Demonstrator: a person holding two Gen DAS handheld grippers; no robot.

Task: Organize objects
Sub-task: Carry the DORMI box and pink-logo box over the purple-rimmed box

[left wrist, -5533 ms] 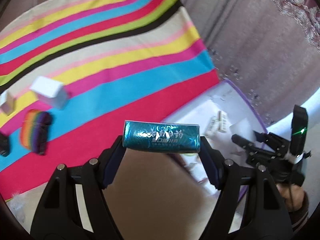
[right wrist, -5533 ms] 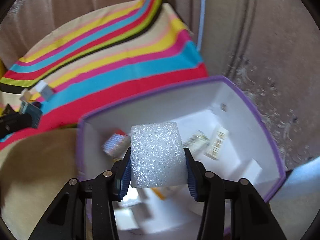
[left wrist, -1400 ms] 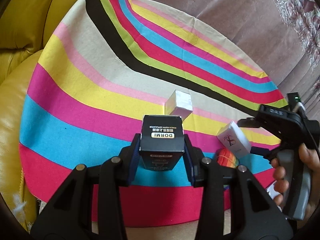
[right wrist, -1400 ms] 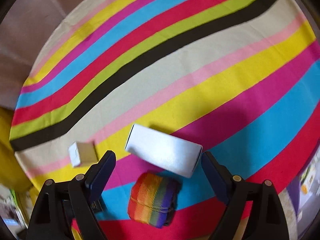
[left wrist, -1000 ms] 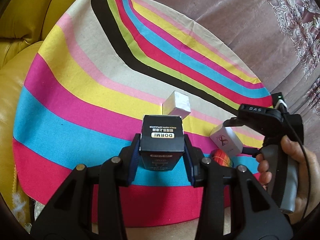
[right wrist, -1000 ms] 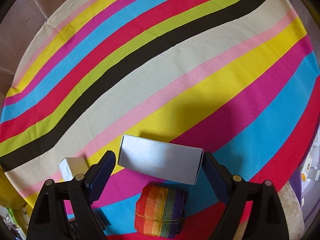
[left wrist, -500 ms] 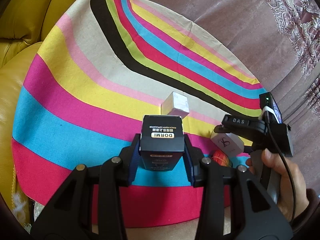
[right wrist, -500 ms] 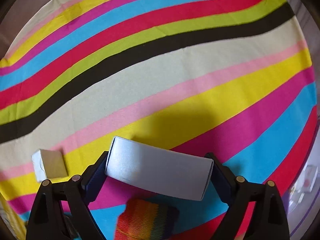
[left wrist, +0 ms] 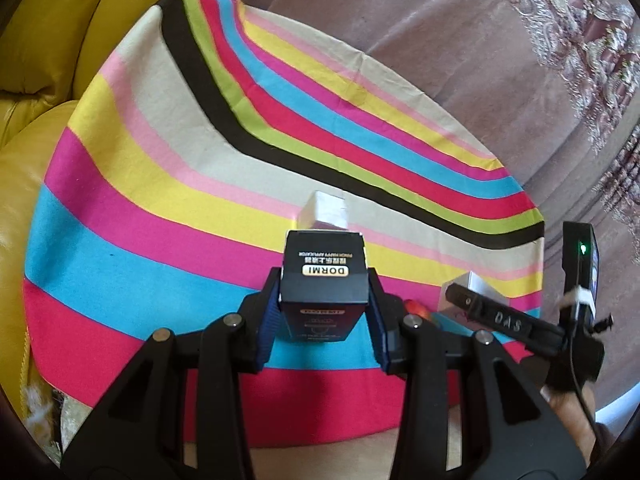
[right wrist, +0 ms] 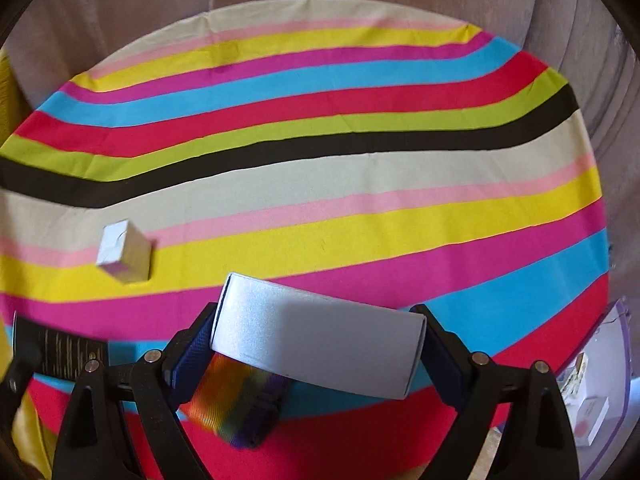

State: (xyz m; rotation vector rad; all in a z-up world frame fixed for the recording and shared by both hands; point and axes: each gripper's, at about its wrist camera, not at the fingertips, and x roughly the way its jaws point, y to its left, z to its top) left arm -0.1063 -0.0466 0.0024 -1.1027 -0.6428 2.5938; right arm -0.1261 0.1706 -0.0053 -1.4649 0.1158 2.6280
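Two views: in the left one, the left tool (left wrist: 325,300) clamps a black DORMI box (left wrist: 324,276) above the striped cloth (left wrist: 160,200), a small white box (left wrist: 325,212) just beyond. In the right one, the right tool (right wrist: 316,344) grips a long white box (right wrist: 316,340), hiding part of a rainbow pouch (right wrist: 240,404) beneath; a purple-edged bin (right wrist: 616,360) sits at the right.

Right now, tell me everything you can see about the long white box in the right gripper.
The long white box is a plain, matte, carton-like oblong with no print visible on the side facing the right wrist camera. It is held crosswise between the fingers of the right gripper, gripped at its two short ends and tilted, left end higher. It sits raised above the striped cloth, with a rainbow-striped pouch showing underneath. No dents or open flaps are visible.
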